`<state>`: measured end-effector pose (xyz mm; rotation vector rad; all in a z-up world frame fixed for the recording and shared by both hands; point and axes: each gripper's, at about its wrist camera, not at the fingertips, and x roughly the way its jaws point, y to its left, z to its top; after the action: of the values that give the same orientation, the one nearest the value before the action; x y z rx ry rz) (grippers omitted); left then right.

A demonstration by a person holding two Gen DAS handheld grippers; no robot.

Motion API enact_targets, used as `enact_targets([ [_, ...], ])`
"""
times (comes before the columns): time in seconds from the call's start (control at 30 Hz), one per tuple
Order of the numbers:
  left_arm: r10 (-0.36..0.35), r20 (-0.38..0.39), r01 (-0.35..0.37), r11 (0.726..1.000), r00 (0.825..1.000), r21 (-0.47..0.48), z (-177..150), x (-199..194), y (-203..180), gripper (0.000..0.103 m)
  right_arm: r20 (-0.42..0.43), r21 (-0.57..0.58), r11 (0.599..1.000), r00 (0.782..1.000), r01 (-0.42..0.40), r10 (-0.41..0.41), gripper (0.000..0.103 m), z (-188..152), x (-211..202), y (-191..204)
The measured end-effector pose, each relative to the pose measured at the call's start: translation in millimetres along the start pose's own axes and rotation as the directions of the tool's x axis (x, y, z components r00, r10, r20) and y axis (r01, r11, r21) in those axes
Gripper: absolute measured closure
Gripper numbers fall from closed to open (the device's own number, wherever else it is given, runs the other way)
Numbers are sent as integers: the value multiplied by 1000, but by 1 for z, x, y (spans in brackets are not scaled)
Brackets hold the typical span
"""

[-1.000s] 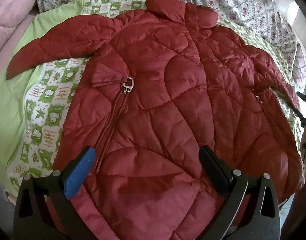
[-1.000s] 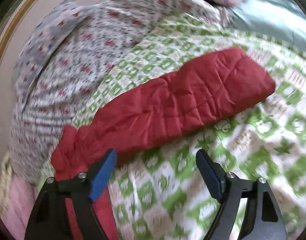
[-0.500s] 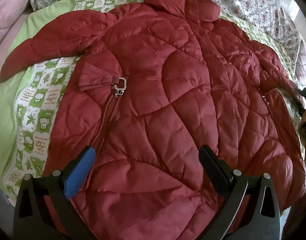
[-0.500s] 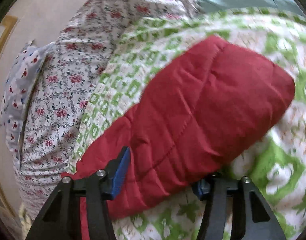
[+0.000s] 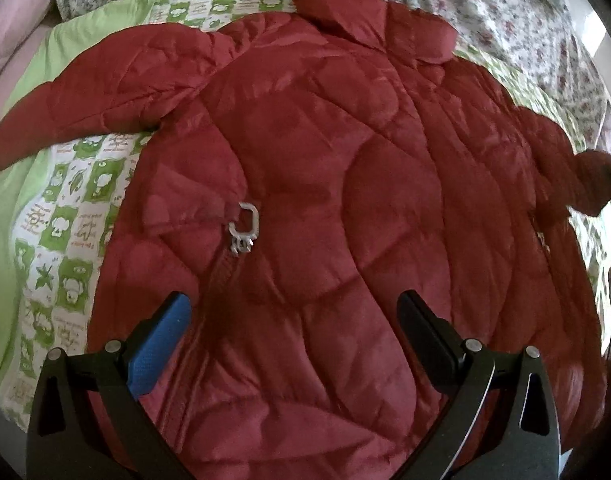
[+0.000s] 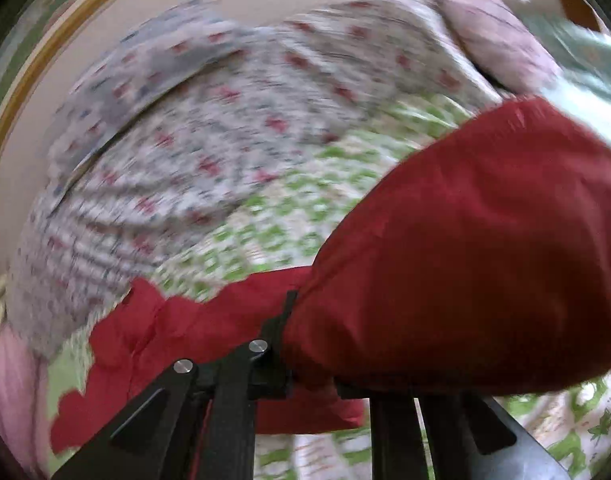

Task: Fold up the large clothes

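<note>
Lying spread across a green-and-white patterned blanket (image 5: 61, 236) on the bed, the red quilted jacket (image 5: 345, 208) fills the left wrist view; its bottom hem is cut off behind the left gripper (image 5: 293, 336), whose jaws stand wide apart above the fabric, holding nothing. Small print on the blanket's squares is too blurred to read. A silver zipper pull (image 5: 244, 229) sits left of centre. Further right, the right gripper (image 6: 305, 364) has its jaws clamped on the jacket's sleeve (image 6: 485, 264), which hides the pads; the floral bedding (image 6: 209, 136) behind is motion-smeared.
</note>
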<state>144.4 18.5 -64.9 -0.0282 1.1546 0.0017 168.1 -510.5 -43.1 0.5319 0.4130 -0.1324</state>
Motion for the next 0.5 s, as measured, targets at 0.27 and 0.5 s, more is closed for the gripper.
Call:
enact_targets([
  [0.27, -55, 22, 57, 997, 998, -60, 8, -4, 23, 0, -80, -233, 952, 979, -200, 186, 90, -16, -3, 120],
  [0.5, -134, 46, 138, 986, 990, -94, 12, -12, 35, 0, -272, -359, 849, 914, -388, 303, 90, -67, 17, 229],
])
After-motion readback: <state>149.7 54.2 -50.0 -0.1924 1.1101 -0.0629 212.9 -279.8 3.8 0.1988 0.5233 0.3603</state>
